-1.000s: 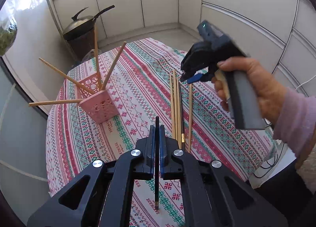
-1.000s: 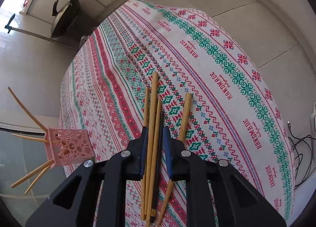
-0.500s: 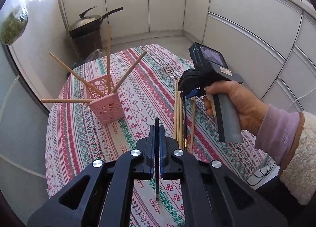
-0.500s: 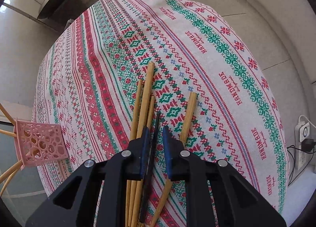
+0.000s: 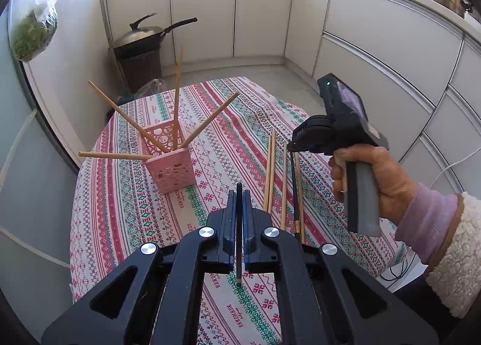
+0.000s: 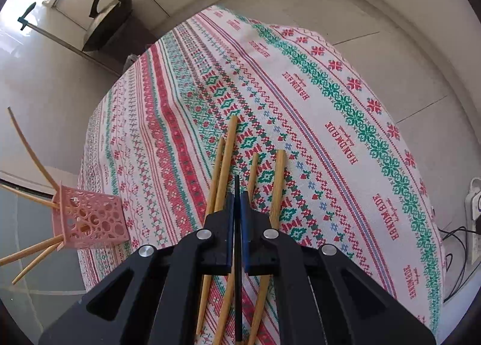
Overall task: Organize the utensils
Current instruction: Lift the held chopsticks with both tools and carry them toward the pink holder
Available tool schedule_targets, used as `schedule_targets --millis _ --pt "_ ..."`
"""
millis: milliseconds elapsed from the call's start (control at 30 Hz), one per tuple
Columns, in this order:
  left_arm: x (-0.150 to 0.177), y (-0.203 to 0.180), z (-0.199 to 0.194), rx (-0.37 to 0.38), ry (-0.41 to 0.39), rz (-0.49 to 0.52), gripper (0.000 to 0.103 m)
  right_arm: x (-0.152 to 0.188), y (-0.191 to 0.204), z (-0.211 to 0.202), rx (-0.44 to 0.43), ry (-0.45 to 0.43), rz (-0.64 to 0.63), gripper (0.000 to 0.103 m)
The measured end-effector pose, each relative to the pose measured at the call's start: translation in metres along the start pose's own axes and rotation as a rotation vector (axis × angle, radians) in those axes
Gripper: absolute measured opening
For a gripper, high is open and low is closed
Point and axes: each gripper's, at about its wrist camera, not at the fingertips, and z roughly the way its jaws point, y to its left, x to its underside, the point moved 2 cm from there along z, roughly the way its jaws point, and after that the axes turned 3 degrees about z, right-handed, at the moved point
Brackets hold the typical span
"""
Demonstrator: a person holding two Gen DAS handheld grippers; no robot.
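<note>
the left gripper (image 5: 239,218) is clamped on a dark chopstick (image 5: 239,224), whose long axis runs straight up the frame between the jaws, tip protruding above them at lower centre. the pink basket (image 5: 170,164) stands up and to the left of that tip, near but apart, on the striped tablecloth (image 5: 228,122). four wooden chopsticks (image 5: 177,98) already lean out of the basket in a fan. judged from this, the left hand is the nearer one to the basket, and the move turns on swinging the stick's axis toward the basket mouth.

the right gripper (image 6: 237,209) has just been closing and now pinches a second dark chopstick (image 6: 237,254). its axis also runs up the frame, parallel to the loose wooden chopsticks (image 6: 224,164) lying on the cloth either side of the jaws. in the right wrist view the basket (image 6: 90,221) sits at the left edge, well apart from the jaws. whether this stick is clear of the cloth cannot be told.
</note>
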Motion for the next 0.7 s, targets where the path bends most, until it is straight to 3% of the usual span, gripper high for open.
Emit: schedule_targets --millis 267,700 --pt "-0.006 0.007 -0.022 0.002 -0.079 -0.033 0.003 0.008 0.006 -0.061 -0.046 -0.082 -0.024 0.004" --pt "-0.009 0.036 -0.068 -0.022 -0.191 -0.156 0.003 0.071 0.027 -0.182 -0.15 -0.286 -0.146 0.004"
